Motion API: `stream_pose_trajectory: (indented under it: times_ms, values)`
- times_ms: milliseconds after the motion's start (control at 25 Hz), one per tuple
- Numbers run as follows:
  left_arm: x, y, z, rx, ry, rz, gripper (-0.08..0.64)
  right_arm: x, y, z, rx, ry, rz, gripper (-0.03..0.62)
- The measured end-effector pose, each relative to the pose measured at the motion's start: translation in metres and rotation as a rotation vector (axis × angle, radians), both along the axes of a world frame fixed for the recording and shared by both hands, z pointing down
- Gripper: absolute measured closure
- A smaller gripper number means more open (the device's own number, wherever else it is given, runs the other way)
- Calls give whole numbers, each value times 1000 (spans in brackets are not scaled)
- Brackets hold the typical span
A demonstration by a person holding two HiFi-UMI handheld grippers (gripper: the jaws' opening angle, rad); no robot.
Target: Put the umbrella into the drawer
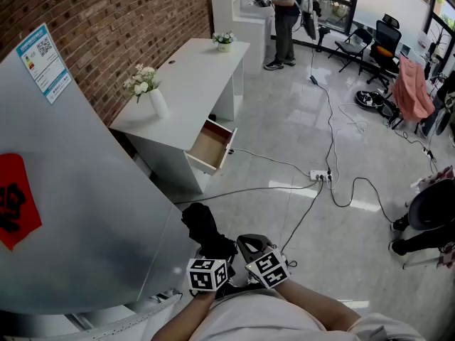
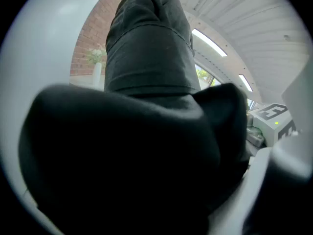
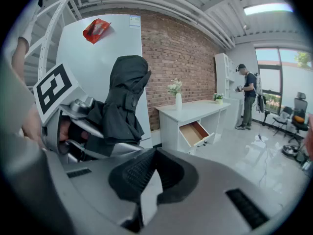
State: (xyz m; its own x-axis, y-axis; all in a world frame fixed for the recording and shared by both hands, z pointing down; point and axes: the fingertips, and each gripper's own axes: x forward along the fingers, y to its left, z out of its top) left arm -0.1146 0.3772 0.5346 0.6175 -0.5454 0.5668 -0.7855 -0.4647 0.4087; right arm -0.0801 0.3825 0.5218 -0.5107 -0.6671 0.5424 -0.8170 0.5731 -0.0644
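A black folded umbrella (image 1: 204,231) stands up out of my left gripper (image 1: 208,260), which is shut on its lower part, low in the head view. In the left gripper view the umbrella (image 2: 146,82) fills the picture and hides the jaws. The right gripper view shows the left gripper (image 3: 98,131) clamped round the umbrella (image 3: 123,97). My right gripper (image 1: 249,243) sits close beside it on the right, shut and empty (image 3: 152,154). Across the floor, the open wooden drawer (image 1: 211,145) (image 3: 195,132) sticks out of the white desk (image 1: 192,69).
A vase of white flowers (image 1: 151,94) and a small plant (image 1: 224,41) stand on the desk. A large grey panel (image 1: 78,212) leans at my left. Cables and a power strip (image 1: 320,176) cross the floor. A person (image 1: 286,16) stands far back, with office chairs (image 1: 380,41) to the right.
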Motion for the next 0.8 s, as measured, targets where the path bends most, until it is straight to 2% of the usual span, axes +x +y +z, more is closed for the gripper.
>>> stream_pose_trajectory:
  times_ms: [800]
  values:
    - [0, 3, 4, -8, 8, 4, 327, 7, -2, 5, 0, -14, 31, 575]
